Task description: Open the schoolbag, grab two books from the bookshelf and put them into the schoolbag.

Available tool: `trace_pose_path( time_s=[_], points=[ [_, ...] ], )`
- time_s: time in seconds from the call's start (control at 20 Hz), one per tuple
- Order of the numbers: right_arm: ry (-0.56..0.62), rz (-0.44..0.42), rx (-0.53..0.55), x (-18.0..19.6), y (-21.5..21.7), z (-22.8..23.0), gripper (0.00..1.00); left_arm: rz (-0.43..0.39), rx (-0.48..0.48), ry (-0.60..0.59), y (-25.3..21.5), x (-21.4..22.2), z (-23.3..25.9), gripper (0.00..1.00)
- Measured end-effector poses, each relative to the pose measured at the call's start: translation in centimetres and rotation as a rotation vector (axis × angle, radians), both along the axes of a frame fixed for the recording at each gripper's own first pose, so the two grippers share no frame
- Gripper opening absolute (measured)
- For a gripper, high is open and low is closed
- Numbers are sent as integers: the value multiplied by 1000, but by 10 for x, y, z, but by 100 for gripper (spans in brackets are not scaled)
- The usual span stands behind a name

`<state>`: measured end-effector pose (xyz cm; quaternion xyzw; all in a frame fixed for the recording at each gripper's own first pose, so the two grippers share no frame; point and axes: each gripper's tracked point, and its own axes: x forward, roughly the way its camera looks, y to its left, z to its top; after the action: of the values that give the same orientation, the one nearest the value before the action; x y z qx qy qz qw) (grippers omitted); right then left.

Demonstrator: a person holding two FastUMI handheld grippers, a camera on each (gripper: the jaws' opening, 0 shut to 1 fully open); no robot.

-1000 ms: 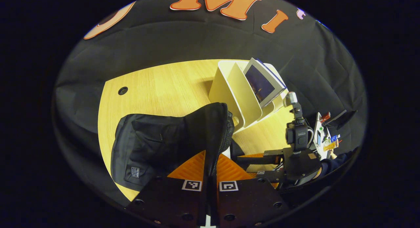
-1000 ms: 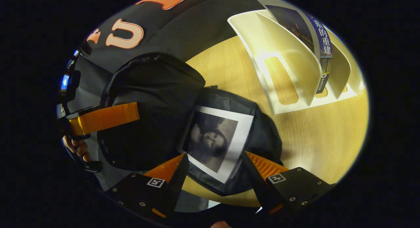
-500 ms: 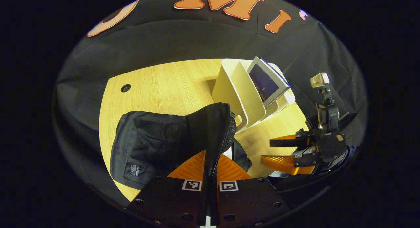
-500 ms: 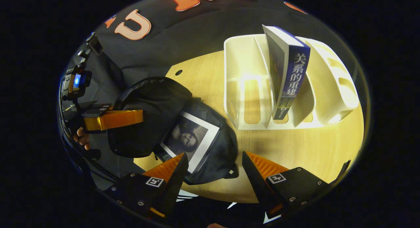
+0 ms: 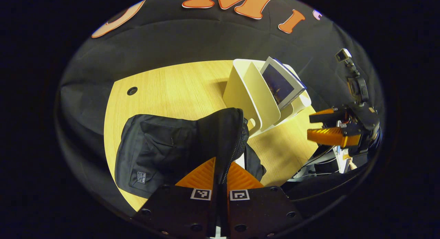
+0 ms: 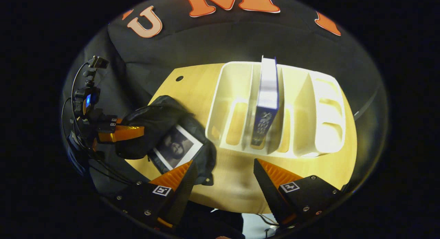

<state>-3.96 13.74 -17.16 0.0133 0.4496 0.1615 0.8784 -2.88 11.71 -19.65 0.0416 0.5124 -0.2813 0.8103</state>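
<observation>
Change: right gripper [image 6: 223, 173], jaws spread and empty, has pulled back from the schoolbag [image 6: 161, 120] and now faces the bookshelf [image 6: 323, 111] at frame centre; one book [image 6: 177, 148] already lies in the bag's open mouth, lower left.
Meaning: first book looks delivered; the second book [image 6: 266, 101], upright in a middle slot, is likely next.
Desk: pale wood desk [image 5: 172, 87] carrying bag and shelf, side by side.
Room: black cloth wall behind.
Left gripper: left gripper [image 5: 220, 178], bottom centre, jaws still pinching the bag's zipper edge [image 5: 235, 149], holding it open.
</observation>
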Motion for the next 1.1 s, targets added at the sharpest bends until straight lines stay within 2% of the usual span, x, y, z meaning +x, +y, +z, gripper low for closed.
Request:
trace_pose_path(
  time_s=[0.25, 0.4, 0.55, 0.85, 1.1],
  points=[
    [14, 10, -62, 23, -24, 13, 99, 8, 1, 18, -1, 1, -5, 6],
    [40, 3, -39, 38, -26, 24, 98, 12, 1, 28, -2, 0, -10, 6],
    [26, -4, -73, 65, -37, 28, 98, 30, 0, 33, -2, 0, -11, 6],
    [31, 9, -92, 109, -39, 38, 96, 71, 13, 49, -1, -3, -13, 6],
    [78, 18, -154, 132, -40, 35, 94, 72, 39, 47, -4, -3, -16, 6]
  ],
)
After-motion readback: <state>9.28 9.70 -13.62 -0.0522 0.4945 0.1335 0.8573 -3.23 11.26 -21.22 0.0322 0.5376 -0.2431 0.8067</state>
